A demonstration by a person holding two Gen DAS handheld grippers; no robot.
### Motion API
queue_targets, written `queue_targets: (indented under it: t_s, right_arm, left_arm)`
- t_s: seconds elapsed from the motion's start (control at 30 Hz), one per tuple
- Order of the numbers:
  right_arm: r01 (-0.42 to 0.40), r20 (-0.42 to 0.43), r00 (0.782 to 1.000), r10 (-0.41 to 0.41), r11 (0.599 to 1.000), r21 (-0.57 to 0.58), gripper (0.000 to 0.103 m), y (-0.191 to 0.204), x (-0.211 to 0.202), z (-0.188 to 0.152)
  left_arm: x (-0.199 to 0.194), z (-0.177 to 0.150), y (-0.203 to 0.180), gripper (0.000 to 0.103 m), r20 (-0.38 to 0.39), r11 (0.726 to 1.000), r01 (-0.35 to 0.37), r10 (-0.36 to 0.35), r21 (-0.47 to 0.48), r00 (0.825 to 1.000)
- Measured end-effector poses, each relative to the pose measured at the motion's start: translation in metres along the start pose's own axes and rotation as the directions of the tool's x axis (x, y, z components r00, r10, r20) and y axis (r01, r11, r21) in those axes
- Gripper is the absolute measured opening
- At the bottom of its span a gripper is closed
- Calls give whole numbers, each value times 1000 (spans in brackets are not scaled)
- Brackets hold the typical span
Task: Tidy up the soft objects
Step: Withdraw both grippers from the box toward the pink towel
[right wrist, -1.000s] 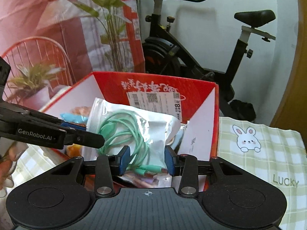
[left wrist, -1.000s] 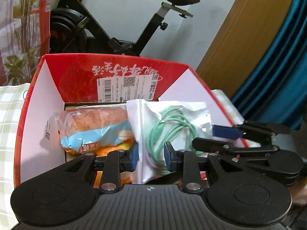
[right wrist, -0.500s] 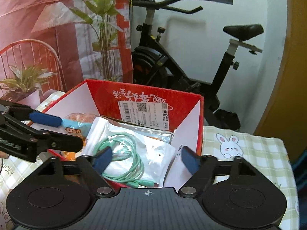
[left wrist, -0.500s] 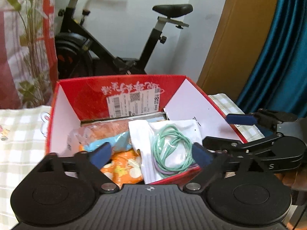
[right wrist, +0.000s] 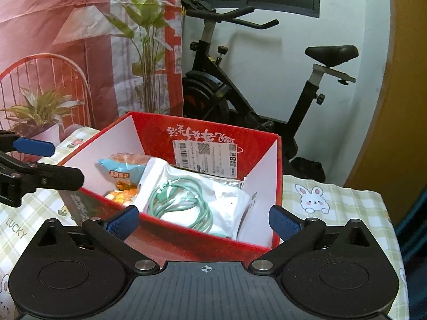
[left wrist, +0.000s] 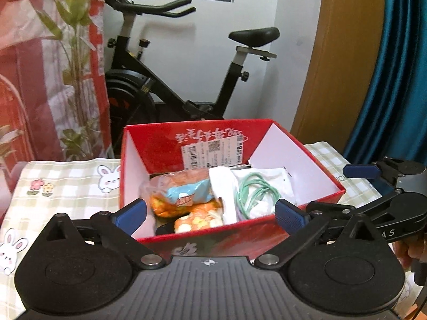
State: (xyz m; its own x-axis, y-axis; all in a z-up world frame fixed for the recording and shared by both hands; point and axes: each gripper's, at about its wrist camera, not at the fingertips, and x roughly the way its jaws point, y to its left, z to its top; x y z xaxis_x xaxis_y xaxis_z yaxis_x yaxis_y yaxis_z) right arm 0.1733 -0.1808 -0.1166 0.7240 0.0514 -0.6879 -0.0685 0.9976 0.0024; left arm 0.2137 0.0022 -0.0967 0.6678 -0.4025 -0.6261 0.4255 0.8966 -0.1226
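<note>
A red cardboard box (left wrist: 202,236) (right wrist: 264,144) with white inner walls stands on the tablecloth. Inside lie a clear bag with a coiled green cable (left wrist: 256,193) (right wrist: 184,200), a blue and orange snack packet (left wrist: 184,192) (right wrist: 120,169) and an orange flowered soft item (left wrist: 198,220) (right wrist: 118,196). My left gripper (left wrist: 210,214) is open and empty, held back from the box's near wall. My right gripper (right wrist: 204,221) is open and empty, also outside the near wall. Each gripper shows at the side of the other's view.
A green checked tablecloth with rabbit prints (left wrist: 66,186) (right wrist: 333,205) covers the table. A black exercise bike (left wrist: 170,90) (right wrist: 240,93) stands behind it. A pink printed backdrop (right wrist: 66,40) is at the left, a wooden door (left wrist: 341,61) and teal curtain (left wrist: 395,74) at the right.
Both grippers have opened, let go of the cable bag and drawn back out of the box. The bag now lies inside the box.
</note>
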Motion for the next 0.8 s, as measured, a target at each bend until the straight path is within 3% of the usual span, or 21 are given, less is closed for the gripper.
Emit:
queue_targets:
  t_s: [0.5,0.8]
  right_arm:
    - [20,88,996,-23,999,37,103,26,-37,-41]
    - [-3,85,996,-5,995,103,103,34,-45,-86]
  left_arm:
    - [-42,-44,0,103,68,999,-51,51,-15,996]
    - [-61,-84,0,103,48,997,-64,65,-32,997]
